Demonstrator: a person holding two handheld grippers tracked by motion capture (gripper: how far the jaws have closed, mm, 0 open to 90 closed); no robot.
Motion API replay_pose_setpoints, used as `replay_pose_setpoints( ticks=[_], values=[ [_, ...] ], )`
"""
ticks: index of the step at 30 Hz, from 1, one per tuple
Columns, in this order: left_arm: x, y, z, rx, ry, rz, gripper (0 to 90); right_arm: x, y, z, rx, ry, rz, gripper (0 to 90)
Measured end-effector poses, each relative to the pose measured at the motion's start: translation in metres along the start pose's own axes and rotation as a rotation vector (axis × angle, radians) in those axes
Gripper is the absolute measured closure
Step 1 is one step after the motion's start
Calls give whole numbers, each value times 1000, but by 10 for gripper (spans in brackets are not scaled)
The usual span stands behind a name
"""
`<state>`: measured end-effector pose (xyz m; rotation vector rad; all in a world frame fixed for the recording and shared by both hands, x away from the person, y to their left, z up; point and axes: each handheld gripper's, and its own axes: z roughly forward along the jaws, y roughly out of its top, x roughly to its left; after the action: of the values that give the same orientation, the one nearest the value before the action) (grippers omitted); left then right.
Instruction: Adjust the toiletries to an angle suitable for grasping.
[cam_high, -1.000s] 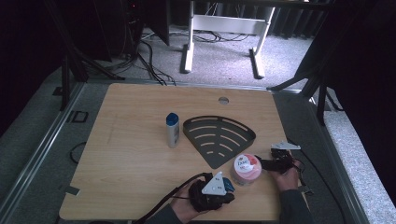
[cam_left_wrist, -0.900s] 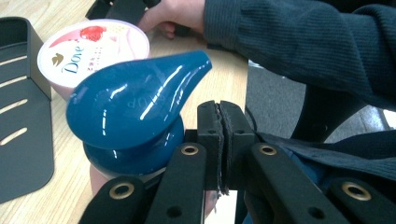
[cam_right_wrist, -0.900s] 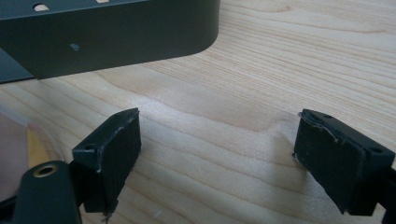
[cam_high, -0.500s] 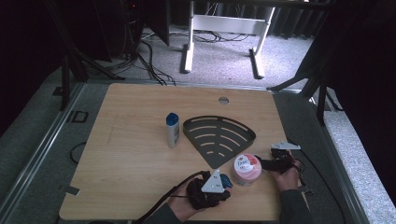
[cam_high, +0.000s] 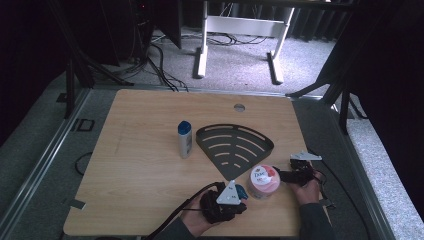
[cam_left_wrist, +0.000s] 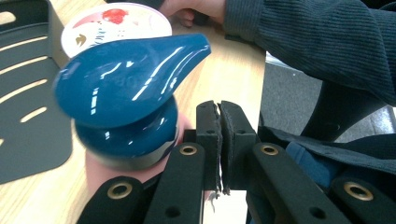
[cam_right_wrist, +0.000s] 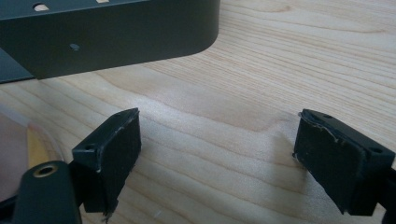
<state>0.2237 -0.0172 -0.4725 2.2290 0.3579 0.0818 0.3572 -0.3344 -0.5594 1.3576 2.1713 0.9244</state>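
My left gripper (cam_high: 234, 200) lies near the table's front edge, and its jaws (cam_left_wrist: 219, 135) are shut pad to pad with nothing between them. A glossy blue pump top (cam_left_wrist: 126, 88) on a pink body stands just left of those jaws, outside them; its blue top (cam_high: 241, 190) sits beside the gripper. Behind it stands a round jar with a white and pink lid (cam_high: 263, 180) (cam_left_wrist: 112, 21). My right gripper (cam_high: 282, 175) rests right of the jar, pointing at it. It is open, with bare wood between its pads (cam_right_wrist: 219, 144).
A dark fan-shaped slotted rack (cam_high: 235, 147) lies mid-table, its rim (cam_right_wrist: 107, 32) just beyond the right jaws. A white bottle with a blue cap (cam_high: 185, 139) lies left of the rack. A dark ribbed sleeve (cam_left_wrist: 317, 42) crosses behind the left gripper. The table's left half is bare wood (cam_high: 130, 160).
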Motion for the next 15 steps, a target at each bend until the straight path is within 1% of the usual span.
replay_pose_setpoints(
  ticks=[1, 6, 9, 15],
  values=[
    [-1, 1, 3, -4, -8, 0, 868, 0, 0, 0, 0, 0, -1, 144],
    [-1, 2, 6, -10, -11, 2, 867, 0, 0, 0, 0, 0, 0, 144],
    [1, 2, 13, -27, -12, -2, 867, 0, 0, 0, 0, 0, 0, 144],
    [1, 3, 15, -31, -13, 4, 870, 0, 0, 1, 0, 0, -2, 143]
  ],
)
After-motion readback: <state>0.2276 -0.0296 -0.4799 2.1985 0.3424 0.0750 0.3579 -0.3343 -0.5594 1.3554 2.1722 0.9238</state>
